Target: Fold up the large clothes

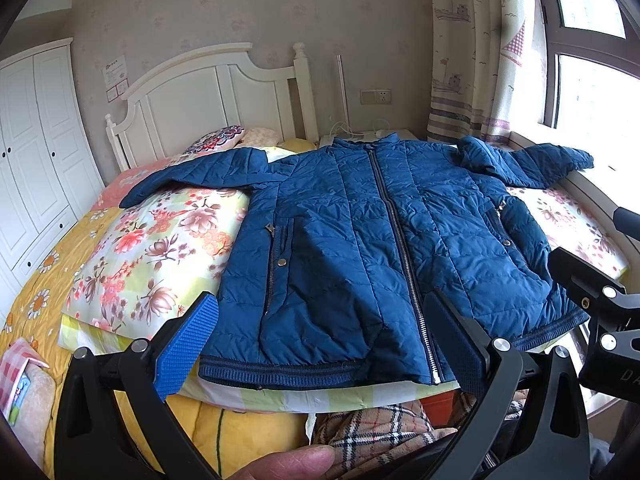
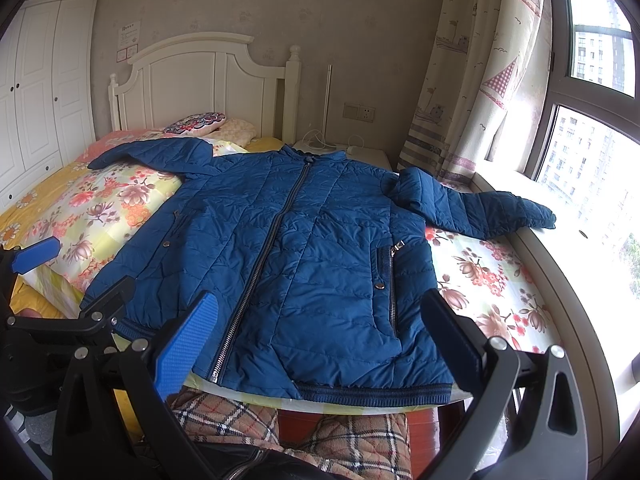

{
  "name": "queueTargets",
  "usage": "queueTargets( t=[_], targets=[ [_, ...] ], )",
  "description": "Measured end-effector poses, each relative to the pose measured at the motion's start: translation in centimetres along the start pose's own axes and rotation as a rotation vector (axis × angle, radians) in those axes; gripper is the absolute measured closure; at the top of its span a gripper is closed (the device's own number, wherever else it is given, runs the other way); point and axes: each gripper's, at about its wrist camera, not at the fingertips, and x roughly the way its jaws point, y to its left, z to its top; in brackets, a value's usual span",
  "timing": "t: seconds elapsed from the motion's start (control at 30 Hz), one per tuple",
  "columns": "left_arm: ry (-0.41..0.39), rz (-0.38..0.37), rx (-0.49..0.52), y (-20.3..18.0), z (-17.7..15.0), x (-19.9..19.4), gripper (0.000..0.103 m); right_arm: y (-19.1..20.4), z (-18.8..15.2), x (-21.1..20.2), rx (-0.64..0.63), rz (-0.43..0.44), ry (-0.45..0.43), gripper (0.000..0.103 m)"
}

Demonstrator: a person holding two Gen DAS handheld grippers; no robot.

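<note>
A blue quilted jacket (image 1: 360, 232) lies flat and zipped on a floral quilt (image 1: 160, 248), front up, collar toward the headboard, both sleeves spread out. It also shows in the right wrist view (image 2: 296, 264). My left gripper (image 1: 326, 340) is open and empty, hovering just above the jacket's hem left of the zipper. My right gripper (image 2: 320, 336) is open and empty, above the hem on the jacket's right half. The left gripper shows at the left edge of the right wrist view (image 2: 72, 280), and the right gripper's body at the right edge of the left wrist view (image 1: 592, 300).
A white headboard (image 1: 208, 92) and pillows (image 1: 224, 138) stand at the far end. A white wardrobe (image 1: 36, 152) is on the left. A window sill (image 2: 560, 248) and curtain (image 2: 472, 80) run along the right. A plaid cloth (image 2: 248, 416) lies below the bed's near edge.
</note>
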Motion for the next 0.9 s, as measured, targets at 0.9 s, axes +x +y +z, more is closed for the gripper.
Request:
queueTargets(
  t=[0.9],
  targets=[
    [0.094,-0.036,-0.056,-2.0,5.8,9.9,0.005,-2.0,-0.3,6.0,0.056,-0.003,0.105,0.002]
  ],
)
